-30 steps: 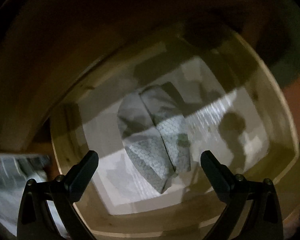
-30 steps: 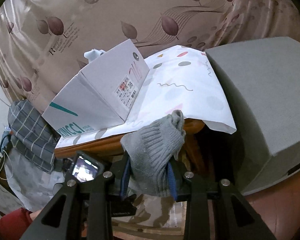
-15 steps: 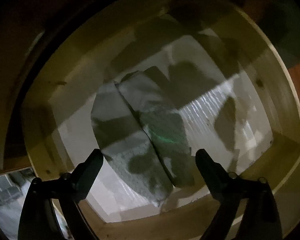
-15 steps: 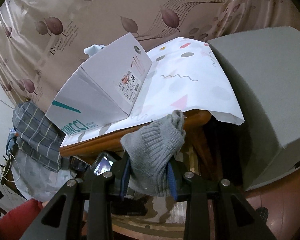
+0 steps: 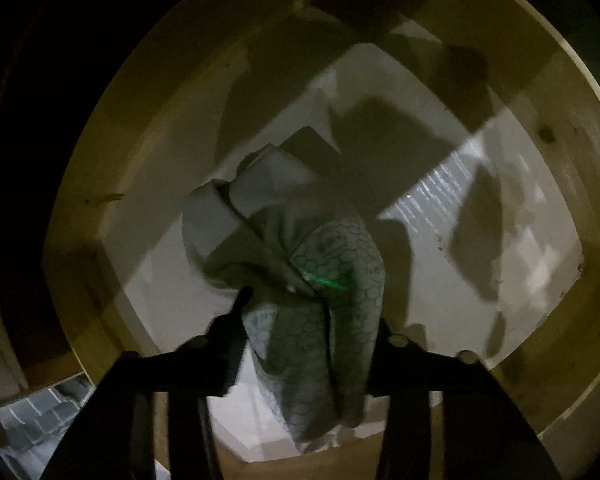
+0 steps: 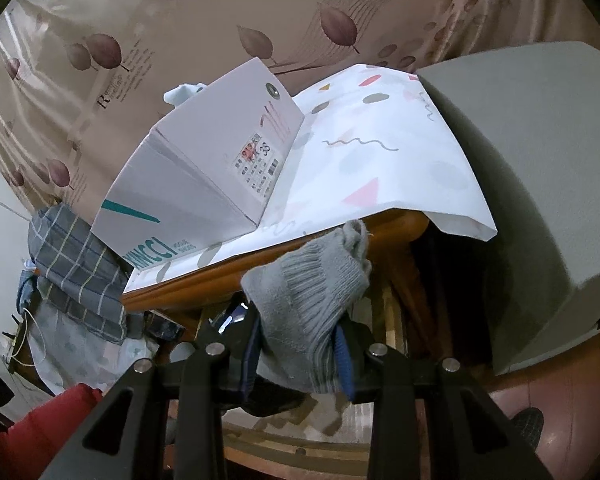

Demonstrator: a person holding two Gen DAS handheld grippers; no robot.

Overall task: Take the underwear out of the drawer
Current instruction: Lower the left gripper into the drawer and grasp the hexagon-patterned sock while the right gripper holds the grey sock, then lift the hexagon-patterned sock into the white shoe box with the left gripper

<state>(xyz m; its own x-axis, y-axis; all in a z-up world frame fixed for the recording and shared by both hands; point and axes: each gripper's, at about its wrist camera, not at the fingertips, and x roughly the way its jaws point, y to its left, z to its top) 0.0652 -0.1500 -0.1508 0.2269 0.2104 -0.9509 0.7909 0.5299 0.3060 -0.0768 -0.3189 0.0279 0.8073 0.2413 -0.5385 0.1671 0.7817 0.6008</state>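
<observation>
In the left wrist view, grey underwear (image 5: 332, 256) with a honeycomb print lies bunched on the white liner of the wooden drawer (image 5: 148, 128). My left gripper (image 5: 312, 312) points down into the drawer and its jaws are closing, with the fabric gathered and pressed between them. The right finger is partly hidden behind the cloth. In the right wrist view, my right gripper (image 6: 298, 332) is shut on a grey ribbed sock (image 6: 308, 280), held in front of the table edge.
A white shoe box (image 6: 204, 184) stands on a table covered with patterned cloth (image 6: 380, 152). A large grey block (image 6: 540, 184) is at the right, and plaid fabric (image 6: 76, 264) hangs at the left. A red sleeve (image 6: 40, 432) shows at the lower left.
My left gripper has sunk into the drawer and its jaws have come together on the underwear, which was flat and is now bunched up. The right gripper and its sock have barely shifted.
</observation>
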